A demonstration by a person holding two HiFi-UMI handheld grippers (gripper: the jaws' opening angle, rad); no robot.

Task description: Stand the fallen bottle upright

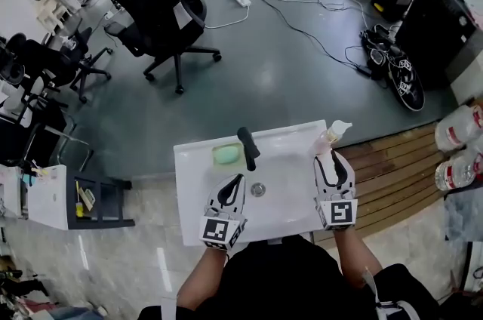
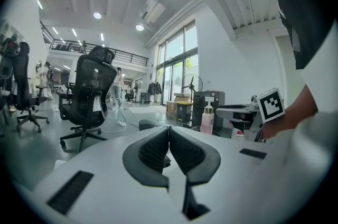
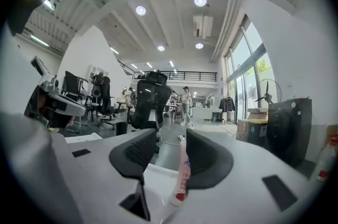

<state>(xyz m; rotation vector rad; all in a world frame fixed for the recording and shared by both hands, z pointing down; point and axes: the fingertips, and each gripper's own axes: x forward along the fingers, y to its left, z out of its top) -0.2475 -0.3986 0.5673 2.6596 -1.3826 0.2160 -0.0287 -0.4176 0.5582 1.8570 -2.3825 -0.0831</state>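
Observation:
A pale pink pump bottle [image 1: 334, 133] is at the far right corner of the white sink [image 1: 195, 167]. In the left gripper view the bottle [image 2: 206, 121] stands upright. My right gripper [image 1: 330, 154] hovers just short of it, and nothing is pressed between its parted jaws [image 3: 171, 138]. A narrow white strip with blue and red print [image 3: 181, 175] lies along the inner face of one jaw; I cannot tell what it is. My left gripper [image 1: 240, 178] is over the basin near the drain, with its jaws [image 2: 169, 133] pressed together and empty.
A black faucet [image 1: 247, 146] and a green soap dish [image 1: 226, 154] stand at the sink's far edge, and the drain [image 1: 258, 189] is mid-basin. Beyond are a black office chair [image 1: 162, 1] and floor cables [image 1: 302, 28]. Wooden decking [image 1: 400, 167] and water jugs [image 1: 456, 130] are to the right.

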